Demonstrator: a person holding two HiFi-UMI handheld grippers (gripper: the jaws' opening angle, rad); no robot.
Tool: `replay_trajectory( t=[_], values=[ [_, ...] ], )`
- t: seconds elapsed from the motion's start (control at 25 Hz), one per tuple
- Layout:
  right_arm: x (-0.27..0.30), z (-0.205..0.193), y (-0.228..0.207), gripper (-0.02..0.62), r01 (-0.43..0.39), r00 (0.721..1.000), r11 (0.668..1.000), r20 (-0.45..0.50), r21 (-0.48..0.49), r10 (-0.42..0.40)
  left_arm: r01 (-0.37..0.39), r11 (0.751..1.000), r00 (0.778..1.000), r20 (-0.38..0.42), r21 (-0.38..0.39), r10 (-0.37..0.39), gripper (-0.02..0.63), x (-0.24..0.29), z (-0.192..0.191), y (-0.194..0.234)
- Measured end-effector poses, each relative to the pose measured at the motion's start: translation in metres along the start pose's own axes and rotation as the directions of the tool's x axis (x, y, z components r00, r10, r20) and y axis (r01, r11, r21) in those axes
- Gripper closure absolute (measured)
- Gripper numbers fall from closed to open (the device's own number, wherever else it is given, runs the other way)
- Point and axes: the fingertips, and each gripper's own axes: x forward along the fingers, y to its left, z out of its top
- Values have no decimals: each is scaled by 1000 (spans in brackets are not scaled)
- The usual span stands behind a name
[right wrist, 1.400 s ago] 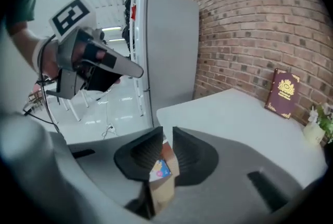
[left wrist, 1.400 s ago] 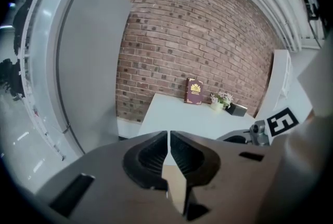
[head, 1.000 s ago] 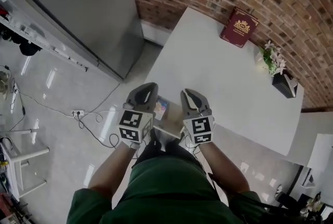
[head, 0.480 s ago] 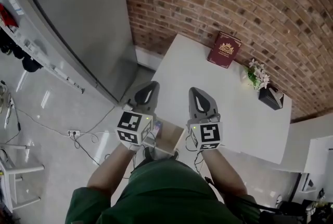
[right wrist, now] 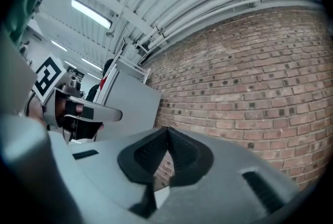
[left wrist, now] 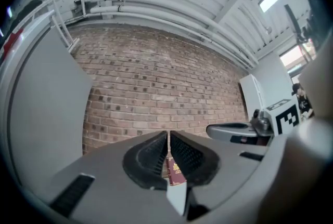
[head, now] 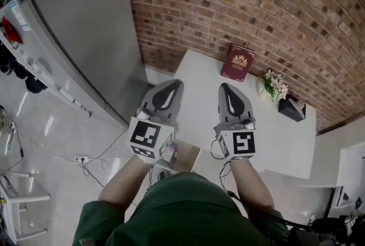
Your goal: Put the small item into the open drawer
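Though a hairline of brick shows between its pads, the left claw (left wrist: 168,133) is closed with nothing in it. The right claw (right wrist: 167,129) is closed tight and is likewise empty. In the head view the two claws are held side by side, apart, both pointing out over the table (head: 268,136).

Just behind and below the left claw's cube (head: 149,137), one drawer (head: 187,157) stands open at the table's near edge. One small item (head: 171,152) lies at the drawer's left end, half hidden by that cube, so what it is cannot be made out. The cube and the person's green top (head: 182,210) cut off most of the drawer.

Ahead of the right claw, one red book (head: 237,62) stands against the brick wall (head: 256,5). Further right of that claw are one bunch of flowers (head: 274,84) and one dark box (head: 292,108) just beside it. A grey panel (head: 85,28) rises to the left of the left claw.

Only the head view shows the drawer, the item, the flowers and the box. The left gripper view catches the book as a sliver under its jaws, with the right claw off to its right and pipes overhead. The right gripper view shows the left claw at its left, the panel, the brick and the ceiling lamps.
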Motion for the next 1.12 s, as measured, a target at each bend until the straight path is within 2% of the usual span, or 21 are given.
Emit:
replay_trajectory(
  t=[0.28,0.48,0.72,1.12],
  values=[
    [-6,34,-11,591,25,997,999,74,-34,-22,-25,983,998,55,180,15,592,0,24,-11],
    [-8,36,-4,591,17,996,996,94,-90,-9,-12,982,999,49,191,2,592,-3,24,-19],
    [-11,40,8,591,4,994,995,109,-104,7,-13,961,997,72,275,-7,592,-12,28,-20],
    [-15,49,23,592,-23,992,992,120,-127,38,-3,944,997,78,330,-24,592,-17,31,-26]
  ],
)
